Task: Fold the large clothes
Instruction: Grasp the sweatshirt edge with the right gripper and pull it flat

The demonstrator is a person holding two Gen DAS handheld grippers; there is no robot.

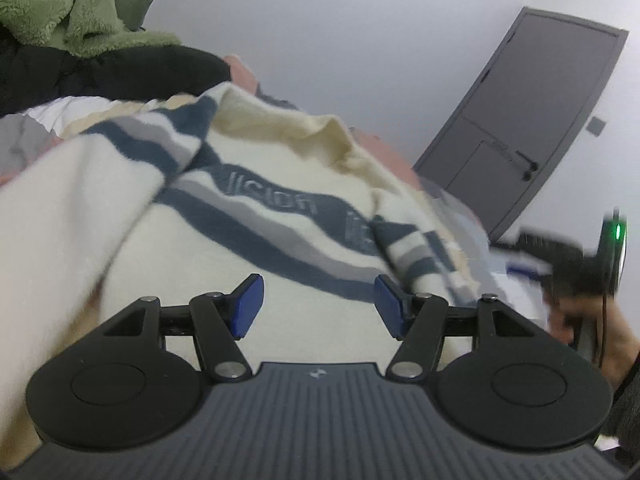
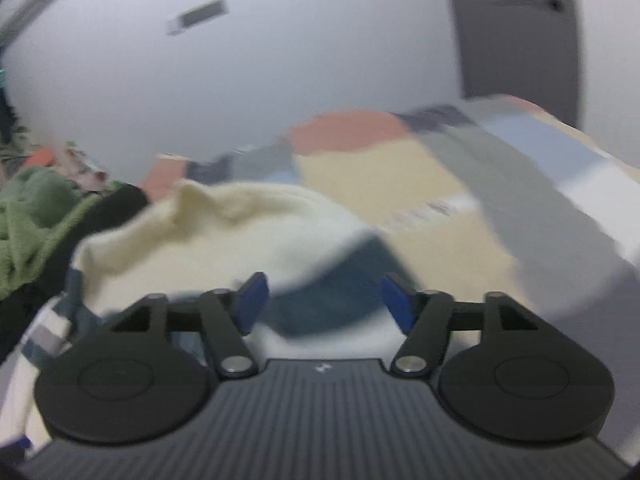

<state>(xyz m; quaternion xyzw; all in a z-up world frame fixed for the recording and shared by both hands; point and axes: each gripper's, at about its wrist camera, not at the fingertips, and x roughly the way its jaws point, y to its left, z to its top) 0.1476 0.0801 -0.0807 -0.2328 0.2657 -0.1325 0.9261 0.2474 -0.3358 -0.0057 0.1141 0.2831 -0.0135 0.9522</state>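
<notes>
A cream sweater (image 1: 248,216) with dark blue and grey stripes lies spread on the bed, its sleeves folded in over the body. My left gripper (image 1: 318,304) is open and empty just above the sweater's lower part. The right gripper shows at the right edge of the left wrist view (image 1: 576,268), blurred, in a hand. In the right wrist view, my right gripper (image 2: 324,304) is open and empty over the sweater (image 2: 240,232), near a dark blue stripe (image 2: 336,280). This view is blurred by motion.
A green fleece garment (image 1: 68,4) and a black garment (image 1: 100,76) are piled at the far left. The bed cover (image 2: 460,184) has coloured patches. A grey door (image 1: 532,120) stands in the white wall behind.
</notes>
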